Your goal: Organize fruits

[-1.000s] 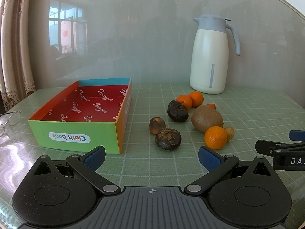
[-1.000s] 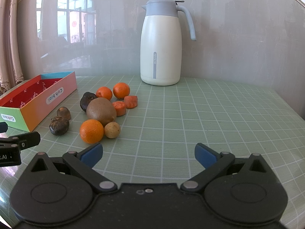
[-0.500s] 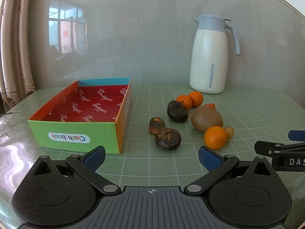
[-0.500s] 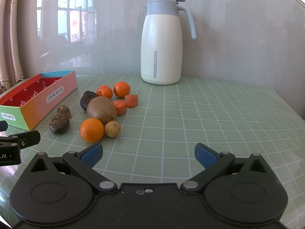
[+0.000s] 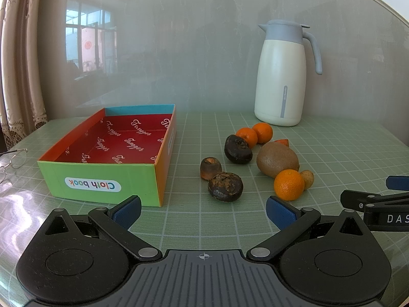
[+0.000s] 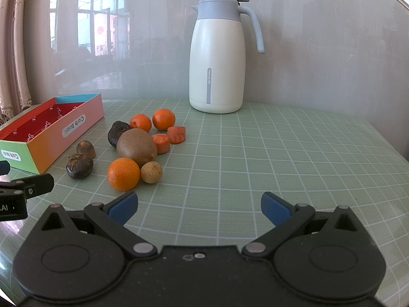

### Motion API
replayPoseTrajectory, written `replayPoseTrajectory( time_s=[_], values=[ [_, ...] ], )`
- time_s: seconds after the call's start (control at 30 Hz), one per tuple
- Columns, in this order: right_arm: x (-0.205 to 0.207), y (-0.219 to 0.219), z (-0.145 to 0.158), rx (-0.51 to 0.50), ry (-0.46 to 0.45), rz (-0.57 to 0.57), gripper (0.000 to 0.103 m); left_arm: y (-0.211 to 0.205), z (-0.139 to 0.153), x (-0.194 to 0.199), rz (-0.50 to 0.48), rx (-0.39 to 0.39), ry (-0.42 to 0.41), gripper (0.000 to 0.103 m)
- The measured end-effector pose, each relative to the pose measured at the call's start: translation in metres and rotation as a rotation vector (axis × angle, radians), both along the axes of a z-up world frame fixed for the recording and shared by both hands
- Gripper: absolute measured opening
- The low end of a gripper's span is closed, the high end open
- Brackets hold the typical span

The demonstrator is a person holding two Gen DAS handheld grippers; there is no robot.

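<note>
Green cardboard fronts the box (image 5: 102, 181) in my left wrist view, with an upside-down label reading "Cloth book"; its red lining repeats a script word I cannot read with certainty. My left gripper (image 5: 203, 208) is spread wide and empty, low over the checked table mat (image 5: 345, 153). The fruits (image 5: 277, 160) lie loose on the mat right of the box: oranges, a kiwi, dark wrinkled ones. Letters "DAS" show on my right gripper (image 5: 378, 199) at the edge.

From the right wrist, my right gripper (image 6: 199, 206) is likewise released, holding nothing, level above the mat. The fruits (image 6: 136, 147) sit ahead to the left, beside the box (image 6: 64, 133). A white jug (image 6: 217, 61) carries small vertical print, too small to read.
</note>
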State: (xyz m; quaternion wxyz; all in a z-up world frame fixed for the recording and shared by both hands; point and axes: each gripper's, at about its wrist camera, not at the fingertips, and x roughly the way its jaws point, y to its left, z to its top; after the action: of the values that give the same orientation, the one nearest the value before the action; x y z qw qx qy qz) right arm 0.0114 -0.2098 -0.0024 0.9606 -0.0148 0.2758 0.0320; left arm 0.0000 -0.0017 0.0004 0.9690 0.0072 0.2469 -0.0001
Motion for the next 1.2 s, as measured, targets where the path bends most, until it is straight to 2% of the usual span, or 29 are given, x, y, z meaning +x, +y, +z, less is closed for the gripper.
replayPoseTrajectory(
  time_s=[0.43, 0.67, 0.73, 1.0, 1.2],
  values=[
    [0.0, 0.0, 0.0, 0.0, -0.002, -0.001, 0.103, 0.001, 0.0, 0.0, -0.002, -0.003, 0.004, 0.103],
    [0.0, -0.004, 0.001, -0.004, -0.009, -0.016, 0.103, -0.001, -0.001, 0.005, 0.006, -0.076, 0.032, 0.103],
    [0.001, -0.009, 0.001, -0.006, -0.009, -0.034, 0.103, -0.008, -0.002, 0.009, 0.003, -0.066, 0.038, 0.103],
    [0.002, -0.046, 0.002, 0.008, -0.014, -0.136, 0.103, -0.049, -0.002, 0.017, -0.126, -0.003, 0.005, 0.102],
    [-0.001, -0.085, 0.0, 0.036, -0.009, -0.233, 0.103, -0.072, -0.003, 0.026, -0.154, -0.012, 0.007, 0.101]
  ],
)
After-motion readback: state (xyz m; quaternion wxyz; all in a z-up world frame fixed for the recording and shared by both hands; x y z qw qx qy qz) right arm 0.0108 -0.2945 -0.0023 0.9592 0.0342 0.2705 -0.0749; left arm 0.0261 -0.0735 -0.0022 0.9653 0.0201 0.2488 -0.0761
